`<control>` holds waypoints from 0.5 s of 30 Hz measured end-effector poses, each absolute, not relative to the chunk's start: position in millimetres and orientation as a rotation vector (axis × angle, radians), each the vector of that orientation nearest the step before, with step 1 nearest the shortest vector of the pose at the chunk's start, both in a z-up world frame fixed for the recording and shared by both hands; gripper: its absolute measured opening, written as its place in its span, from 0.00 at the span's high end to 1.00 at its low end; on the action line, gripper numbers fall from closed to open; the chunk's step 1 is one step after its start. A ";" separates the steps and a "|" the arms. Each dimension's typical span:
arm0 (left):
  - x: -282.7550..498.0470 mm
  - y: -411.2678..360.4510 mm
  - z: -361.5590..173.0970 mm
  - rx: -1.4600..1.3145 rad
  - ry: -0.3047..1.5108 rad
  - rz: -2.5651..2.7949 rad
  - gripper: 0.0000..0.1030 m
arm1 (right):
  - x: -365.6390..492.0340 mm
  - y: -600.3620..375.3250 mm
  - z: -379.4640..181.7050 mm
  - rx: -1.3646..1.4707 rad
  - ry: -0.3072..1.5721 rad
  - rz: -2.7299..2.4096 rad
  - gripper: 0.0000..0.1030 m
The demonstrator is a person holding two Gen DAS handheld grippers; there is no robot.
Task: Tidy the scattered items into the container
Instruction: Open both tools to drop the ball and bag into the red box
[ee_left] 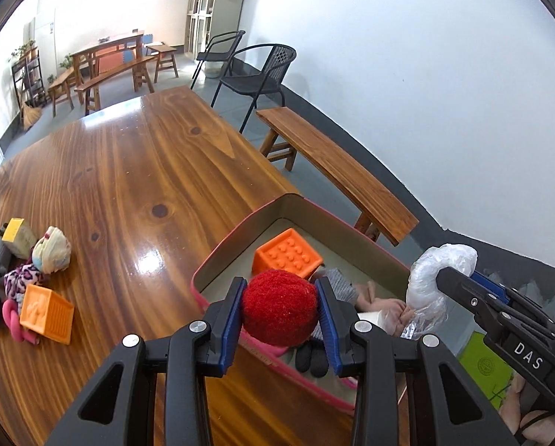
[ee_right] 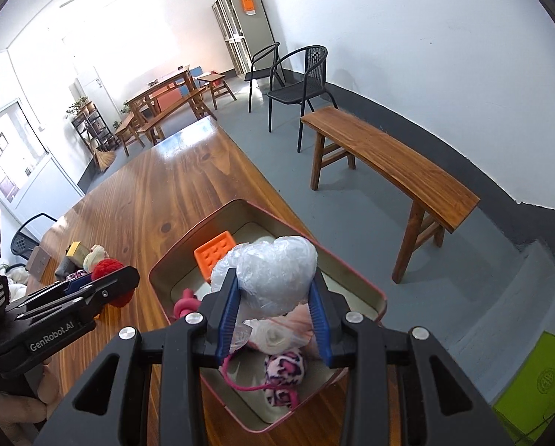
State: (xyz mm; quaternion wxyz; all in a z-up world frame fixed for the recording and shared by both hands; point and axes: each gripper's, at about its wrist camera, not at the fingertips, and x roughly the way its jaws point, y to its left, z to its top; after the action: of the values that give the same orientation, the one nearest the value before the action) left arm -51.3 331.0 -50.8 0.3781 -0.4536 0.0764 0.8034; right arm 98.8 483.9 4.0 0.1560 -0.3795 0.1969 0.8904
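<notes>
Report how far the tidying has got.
Done: an orange block and soft items lie in the pink container. In hand: left gripper clamps a red ball, right gripper a plastic bundle, both over it. Left: the pile on the table.

Left wrist view: close, angled down over container (ee_left: pixel 218 260); right wrist view: close, angled down from its other side; shared: container, table (ee_left: pixel 128 171), bench (ee_left: pixel 336 171), far room.
</notes>
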 end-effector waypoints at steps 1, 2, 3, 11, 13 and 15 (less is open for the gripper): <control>-52.2 334.8 -50.8 -1.160 0.198 2.056 0.62 | 98.1 487.1 4.2 -1.085 0.566 2.552 0.62; -53.1 337.6 -51.0 -1.160 0.198 2.063 0.61 | 96.7 490.2 4.3 -1.084 0.568 2.556 0.62; -54.5 339.4 -51.6 -1.167 0.200 2.070 0.57 | 95.1 492.7 4.3 -1.083 0.570 2.560 0.62; -65.6 336.4 -59.2 -1.221 0.166 2.122 0.14 | 77.0 506.5 -12.9 -1.169 0.648 2.550 0.41; -68.5 331.9 -60.2 -1.233 0.160 2.132 0.14 | 75.5 506.5 -15.7 -1.179 0.645 2.549 0.41; -71.0 326.8 -61.3 -1.245 0.149 2.142 0.14 | 72.6 505.7 -18.0 -1.188 0.643 2.553 0.41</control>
State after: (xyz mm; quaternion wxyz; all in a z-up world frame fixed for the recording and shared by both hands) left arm -71.0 326.8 -61.3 0.3240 -0.4746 0.0568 0.8164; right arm 72.6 505.7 -18.0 0.1265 -0.4079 0.2207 0.8769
